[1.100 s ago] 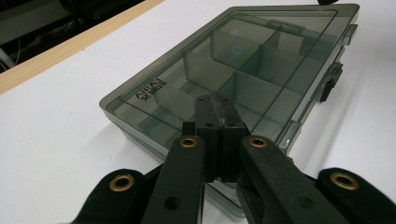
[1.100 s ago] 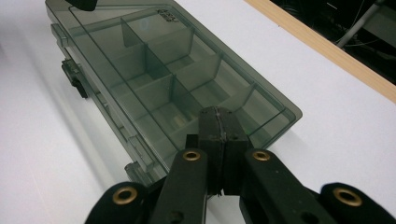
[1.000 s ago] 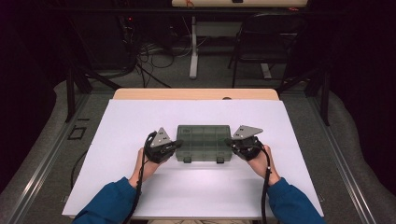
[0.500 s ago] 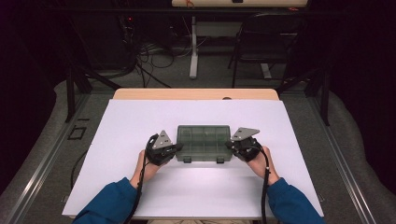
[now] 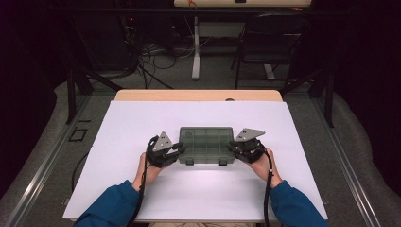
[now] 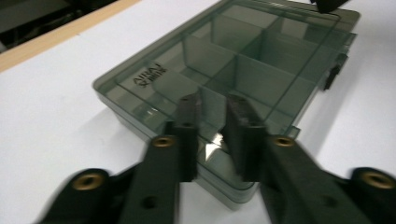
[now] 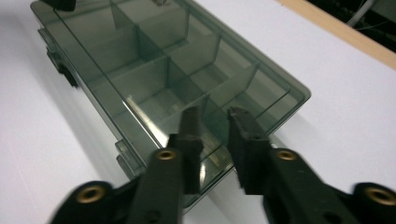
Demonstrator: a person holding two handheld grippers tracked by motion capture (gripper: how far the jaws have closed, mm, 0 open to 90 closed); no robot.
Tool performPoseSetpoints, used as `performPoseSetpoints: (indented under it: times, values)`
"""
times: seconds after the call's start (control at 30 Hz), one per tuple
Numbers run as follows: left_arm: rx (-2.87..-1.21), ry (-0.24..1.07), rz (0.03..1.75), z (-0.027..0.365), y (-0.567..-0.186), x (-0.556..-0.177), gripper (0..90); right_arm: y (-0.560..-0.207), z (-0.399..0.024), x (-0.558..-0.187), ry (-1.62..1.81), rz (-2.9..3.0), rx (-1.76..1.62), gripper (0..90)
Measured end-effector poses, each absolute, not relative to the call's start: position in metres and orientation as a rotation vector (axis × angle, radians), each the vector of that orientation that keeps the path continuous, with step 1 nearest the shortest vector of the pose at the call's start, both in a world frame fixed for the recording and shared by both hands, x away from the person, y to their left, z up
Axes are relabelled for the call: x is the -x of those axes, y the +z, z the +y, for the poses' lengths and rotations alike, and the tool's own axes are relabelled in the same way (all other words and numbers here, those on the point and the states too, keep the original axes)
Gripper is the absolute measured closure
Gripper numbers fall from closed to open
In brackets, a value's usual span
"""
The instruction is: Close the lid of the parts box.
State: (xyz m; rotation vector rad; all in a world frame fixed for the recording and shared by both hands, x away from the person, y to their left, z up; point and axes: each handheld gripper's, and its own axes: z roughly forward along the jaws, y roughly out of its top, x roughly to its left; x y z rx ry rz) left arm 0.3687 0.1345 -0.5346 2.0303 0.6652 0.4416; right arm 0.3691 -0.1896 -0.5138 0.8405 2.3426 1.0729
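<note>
white table (image 5: 142, 123), hands (image 5: 150, 171) flanking box (image 5: 206, 144)

Smoky clear plastic, matt black fingers, white sheet over wood.

The box (image 5: 206, 144) is glossy, see-through grey-green plastic, its smooth lid (image 6: 224, 65) catching glints, with the dividers showing through. The fingers (image 6: 187, 135) of the left gripper (image 6: 212, 105) and the fingers (image 7: 245, 144) of the right gripper (image 7: 212, 114) look like matt black plastic, set with brass-coloured metal rivets. The tabletop (image 5: 142, 118) is covered by a smooth, matt white sheet; pale wood shows bare along its far edge. The sleeves (image 5: 111, 205) are soft blue cloth.
</note>
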Motion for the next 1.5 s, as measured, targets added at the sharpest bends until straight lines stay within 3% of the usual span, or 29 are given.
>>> performPoseSetpoints:
  times: [0.07, 0.2, 0.63, 1.5]
  values:
    - [-2.014, 0.457, 0.683, 0.136, -0.532, -0.368, 59.3, -0.511, -0.191, -0.368, 1.095, 2.320, -0.851, 64.9]
    - [-2.001, 0.473, 0.687, 0.139, -0.527, -0.366, 45.1, -0.504, -0.193, -0.365, 1.147, 2.278, -0.854, 52.0]
    - [-1.939, 0.515, 0.709, 0.152, -0.514, -0.355, 19.0, -0.490, -0.199, -0.353, 1.224, 2.202, -0.833, 16.5]
    - [-1.888, 0.565, 0.738, 0.181, -0.512, -0.320, 0.8, -0.481, -0.213, -0.319, 1.317, 2.119, -0.766, 3.1]
